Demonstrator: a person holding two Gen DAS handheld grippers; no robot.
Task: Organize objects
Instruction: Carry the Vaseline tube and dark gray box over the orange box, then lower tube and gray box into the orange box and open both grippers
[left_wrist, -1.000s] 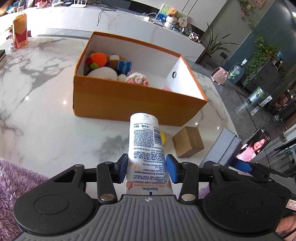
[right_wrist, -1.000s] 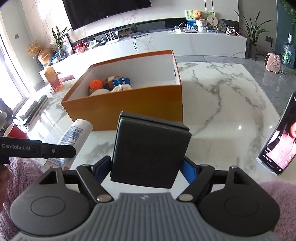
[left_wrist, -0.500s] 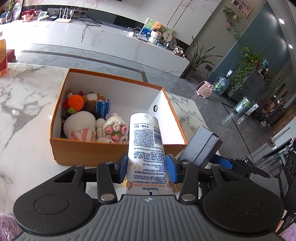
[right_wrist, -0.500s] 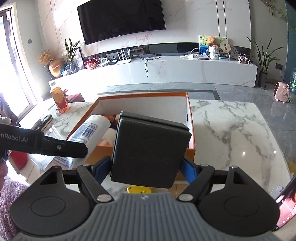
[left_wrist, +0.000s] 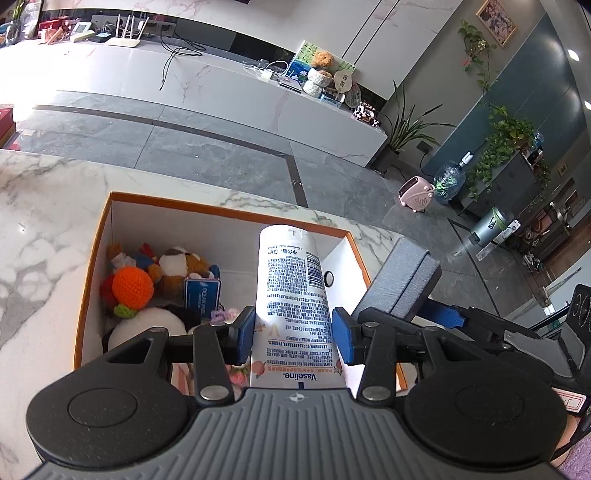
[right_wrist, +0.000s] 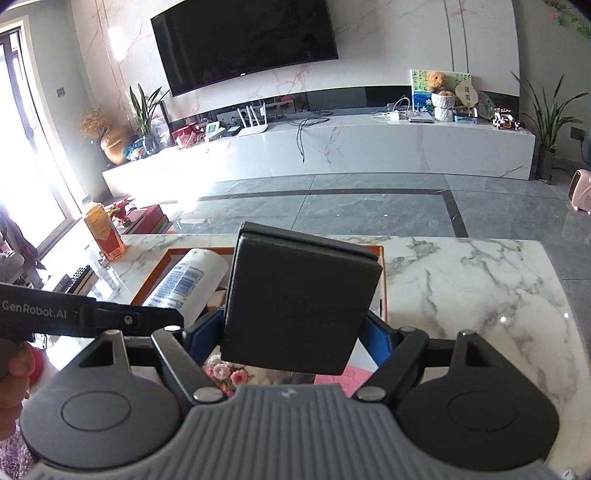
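Toys are already gathered inside the orange box (left_wrist: 90, 266). Above that box, a Vaseline tube (left_wrist: 293, 306) is clamped in the left gripper (left_wrist: 293, 334) and a dark case (right_wrist: 299, 306) in the right gripper (right_wrist: 295, 332); both remain to be released.

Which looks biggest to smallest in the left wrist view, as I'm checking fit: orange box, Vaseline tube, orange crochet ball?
1. orange box
2. Vaseline tube, though it sits nearest the camera, held in the left gripper, which inflates it
3. orange crochet ball
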